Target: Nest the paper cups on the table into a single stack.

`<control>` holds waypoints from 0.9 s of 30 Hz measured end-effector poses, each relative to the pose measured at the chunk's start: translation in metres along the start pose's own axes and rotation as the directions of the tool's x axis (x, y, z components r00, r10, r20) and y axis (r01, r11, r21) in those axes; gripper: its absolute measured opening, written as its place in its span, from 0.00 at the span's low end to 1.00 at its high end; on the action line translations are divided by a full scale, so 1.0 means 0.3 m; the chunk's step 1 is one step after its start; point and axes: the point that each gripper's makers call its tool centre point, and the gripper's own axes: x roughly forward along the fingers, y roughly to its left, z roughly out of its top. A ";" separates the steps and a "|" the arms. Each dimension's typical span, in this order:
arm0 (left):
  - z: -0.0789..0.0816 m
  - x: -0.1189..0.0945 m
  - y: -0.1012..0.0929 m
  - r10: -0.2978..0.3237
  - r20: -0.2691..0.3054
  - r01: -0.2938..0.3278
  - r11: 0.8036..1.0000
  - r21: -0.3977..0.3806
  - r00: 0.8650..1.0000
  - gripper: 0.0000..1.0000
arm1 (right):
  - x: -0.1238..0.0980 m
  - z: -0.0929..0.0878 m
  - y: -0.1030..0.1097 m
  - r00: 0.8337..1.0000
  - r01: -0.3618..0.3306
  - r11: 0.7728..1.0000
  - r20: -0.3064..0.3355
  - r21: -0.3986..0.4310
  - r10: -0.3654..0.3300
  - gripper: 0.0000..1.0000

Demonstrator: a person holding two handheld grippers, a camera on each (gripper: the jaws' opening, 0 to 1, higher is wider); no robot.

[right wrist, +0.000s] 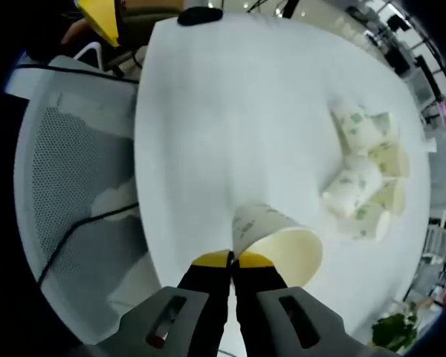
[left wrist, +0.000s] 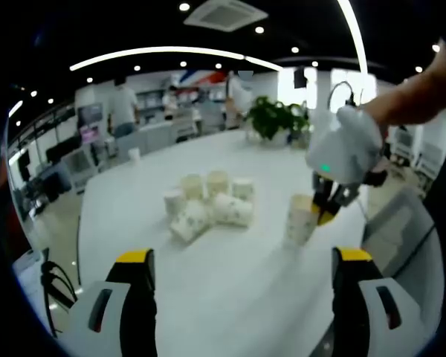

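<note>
The right gripper [right wrist: 233, 260] has its fingers clamped on the rim of a paper cup [right wrist: 276, 242], which stands upright on the white surface [right wrist: 230, 111]. The other cups [right wrist: 364, 178] sit clustered toward two o'clock of it, some upright, some tipped over. The left gripper [left wrist: 241, 286] hangs above the near edge with its fingers apart, holding nothing.

To do this step well, I would keep the pinch light so the rim stays round, carry the cup level, centre it over an upright cup in the cluster and lower it straight. The free gripper could steady that cup.
</note>
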 end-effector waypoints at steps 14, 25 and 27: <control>-0.002 0.003 0.000 -0.002 -0.004 0.002 1.000 -0.002 1.000 0.97 | 0.056 0.005 0.032 1.000 -0.020 1.000 0.001 -0.024 0.020 0.00; -0.016 0.005 -0.004 -0.006 -0.009 0.006 1.000 -0.009 1.000 0.97 | 0.086 0.003 0.052 1.000 -0.016 0.999 -0.013 -0.048 0.016 0.00; -0.016 0.005 -0.003 -0.005 -0.009 0.005 1.000 -0.010 1.000 0.97 | 0.087 0.006 0.053 1.000 -0.015 0.999 -0.011 -0.050 0.015 0.00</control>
